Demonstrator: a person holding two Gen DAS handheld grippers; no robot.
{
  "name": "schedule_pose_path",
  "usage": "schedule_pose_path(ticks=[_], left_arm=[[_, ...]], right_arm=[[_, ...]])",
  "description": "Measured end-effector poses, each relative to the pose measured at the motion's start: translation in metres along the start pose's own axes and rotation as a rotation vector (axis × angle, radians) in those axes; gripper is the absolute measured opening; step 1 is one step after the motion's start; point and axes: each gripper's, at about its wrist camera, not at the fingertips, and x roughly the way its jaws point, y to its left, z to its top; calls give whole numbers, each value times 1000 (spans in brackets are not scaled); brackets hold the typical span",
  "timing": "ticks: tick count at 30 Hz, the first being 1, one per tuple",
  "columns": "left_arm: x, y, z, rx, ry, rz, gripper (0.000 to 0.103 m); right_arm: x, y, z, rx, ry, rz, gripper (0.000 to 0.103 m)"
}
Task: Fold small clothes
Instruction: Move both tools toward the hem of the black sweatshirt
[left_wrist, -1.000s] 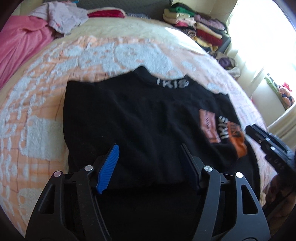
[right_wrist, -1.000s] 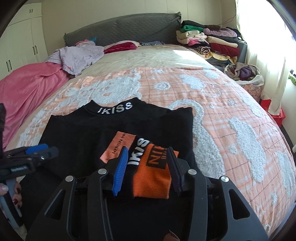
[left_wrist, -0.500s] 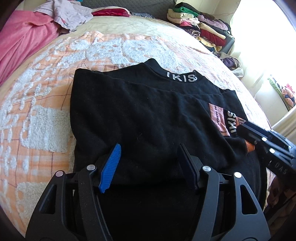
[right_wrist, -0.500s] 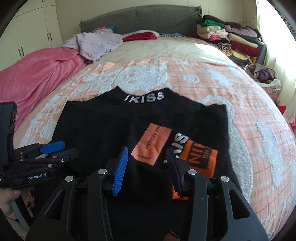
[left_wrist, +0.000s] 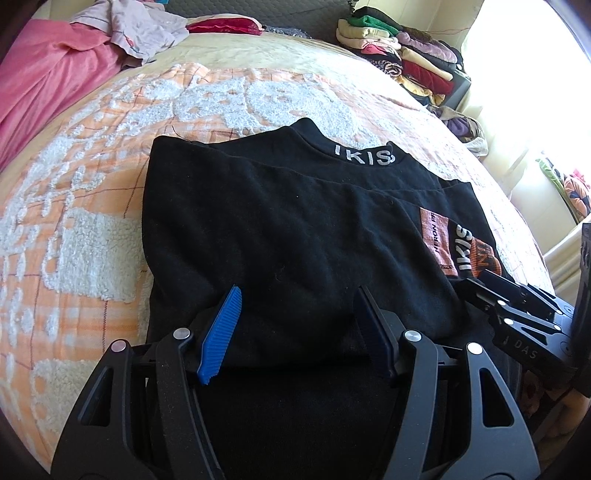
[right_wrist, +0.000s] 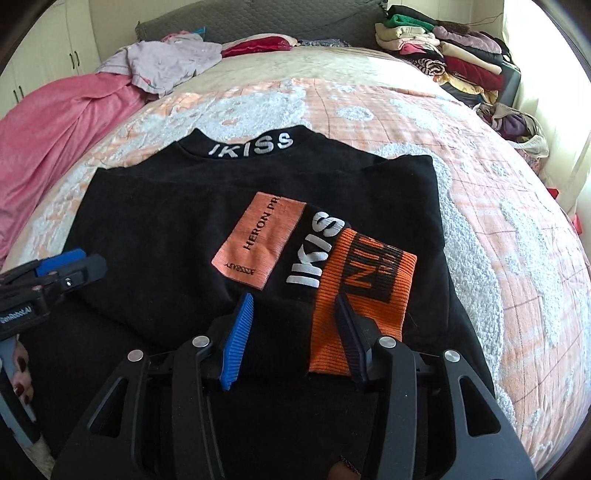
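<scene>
Straddling the near hem of the black sweater (left_wrist: 280, 236) at lower centre, my left gripper (left_wrist: 295, 325) stands wide; my right gripper (right_wrist: 295, 325), opening, frames its orange cuff (right_wrist: 365, 291), ready for folding.

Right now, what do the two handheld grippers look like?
Both are black plastic, with silver rivets on the linkage arms. Each has one bright blue ribbed pad and one dark navy pad. The left gripper carries white lettering on its side, as does the right gripper.

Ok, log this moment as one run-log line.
stage: sleeves folded in | black sweater flat on bed | left gripper open over hem | right gripper opening above orange cuff
</scene>
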Motion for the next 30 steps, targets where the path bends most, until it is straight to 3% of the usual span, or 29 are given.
schedule_pose_path(ticks=[5,18,28,30], left_arm=[[0,-1,-1,4,-4,7,56],[-14,-1,-2,-17,-21,7,56],[-34,-2,-3,-31,-52,17,69],[-38,-2,-3,-31,-58,25,78]], right_arm=[[-15,-5,-3,32,-27,17,50],[-42,-16,-5,113,-85,39,86],[-58,-16,-8,114,-112,45,95],[-61,-14,-8,114,-116,44,95]])
